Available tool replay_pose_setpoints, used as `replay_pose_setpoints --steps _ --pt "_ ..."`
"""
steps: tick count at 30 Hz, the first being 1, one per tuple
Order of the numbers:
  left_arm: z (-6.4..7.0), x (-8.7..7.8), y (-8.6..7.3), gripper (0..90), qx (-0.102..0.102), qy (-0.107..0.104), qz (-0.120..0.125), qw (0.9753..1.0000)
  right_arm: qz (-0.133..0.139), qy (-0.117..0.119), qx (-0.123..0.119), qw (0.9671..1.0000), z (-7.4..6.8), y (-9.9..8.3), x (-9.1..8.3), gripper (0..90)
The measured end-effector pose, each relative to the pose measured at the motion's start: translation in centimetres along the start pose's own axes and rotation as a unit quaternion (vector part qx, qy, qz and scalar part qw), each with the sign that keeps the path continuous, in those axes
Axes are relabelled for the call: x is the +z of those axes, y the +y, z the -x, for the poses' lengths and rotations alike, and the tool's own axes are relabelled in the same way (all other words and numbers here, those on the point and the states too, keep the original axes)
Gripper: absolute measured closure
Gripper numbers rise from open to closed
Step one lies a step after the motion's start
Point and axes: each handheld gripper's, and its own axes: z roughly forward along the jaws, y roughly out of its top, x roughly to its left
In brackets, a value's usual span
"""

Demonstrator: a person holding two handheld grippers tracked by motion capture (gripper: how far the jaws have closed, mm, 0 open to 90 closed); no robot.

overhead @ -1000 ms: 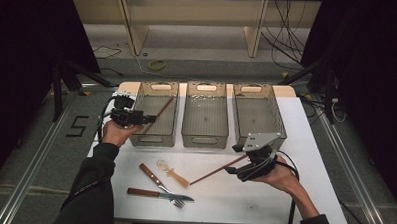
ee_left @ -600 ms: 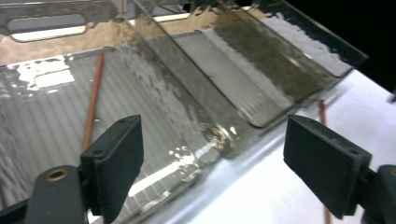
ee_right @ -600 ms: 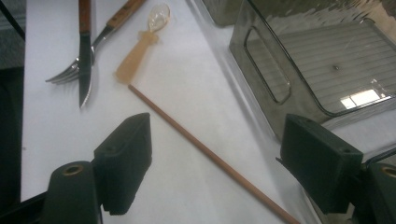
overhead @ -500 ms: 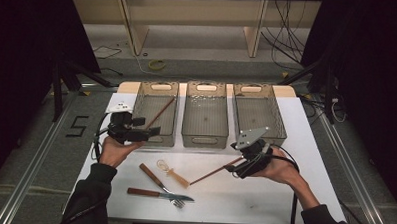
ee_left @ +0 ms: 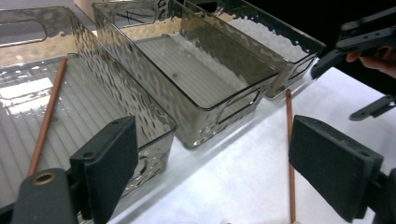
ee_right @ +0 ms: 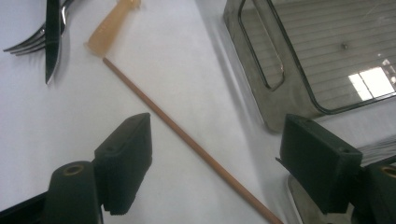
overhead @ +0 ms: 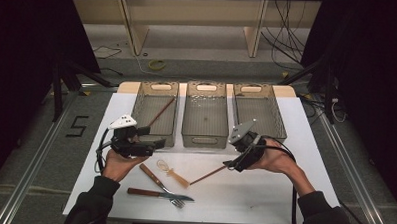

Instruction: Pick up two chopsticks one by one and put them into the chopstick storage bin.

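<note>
Sorting station, cutlery into bins. Left gripper (overhead: 153,143): jaws wide and empty, drawn back from the left bin (overhead: 141,106), where one chopstick (overhead: 160,112) now lies; that piece reads as delivered. Right gripper (overhead: 233,165): jaws wide, straddling the second chopstick (ee_right: 187,140), which lies flat on the white table (overhead: 263,194) between its fingers, not yet pinched. Honey dipper (overhead: 176,177) touches the stick's far tip; knife (overhead: 152,193) and fork (overhead: 159,183) lie beyond. Middle bin (overhead: 204,140) wall stands just beside the right finger; open room lies on the other side.
</note>
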Motion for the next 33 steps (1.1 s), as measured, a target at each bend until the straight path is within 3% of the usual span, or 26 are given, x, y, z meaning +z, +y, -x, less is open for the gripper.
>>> replay_pose_setpoints --steps 6,14,18,28,33 --pt "0.8 0.0 -1.2 15.5 -0.004 -0.009 0.003 1.0 -0.031 0.001 -0.012 0.9994 0.5 0.3 0.4 26.6" --pt "1.8 0.3 -3.1 15.5 0.007 -0.013 -0.016 0.9998 -0.066 0.008 -0.041 0.997 1.2 0.6 0.8 29.2" --pt "2.2 0.3 -3.5 15.5 0.022 -0.011 -0.026 0.9994 -0.092 0.013 -0.058 0.994 1.3 0.9 1.0 30.4" --pt "2.8 0.2 -4.3 15.6 0.028 -0.014 -0.024 0.9992 -0.126 0.018 -0.085 0.9882 2.0 1.4 1.9 34.8" --pt "3.1 0.1 -4.8 15.6 0.033 -0.015 -0.029 0.9989 -0.15 0.028 -0.094 0.9839 1.9 1.5 2.5 40.2"
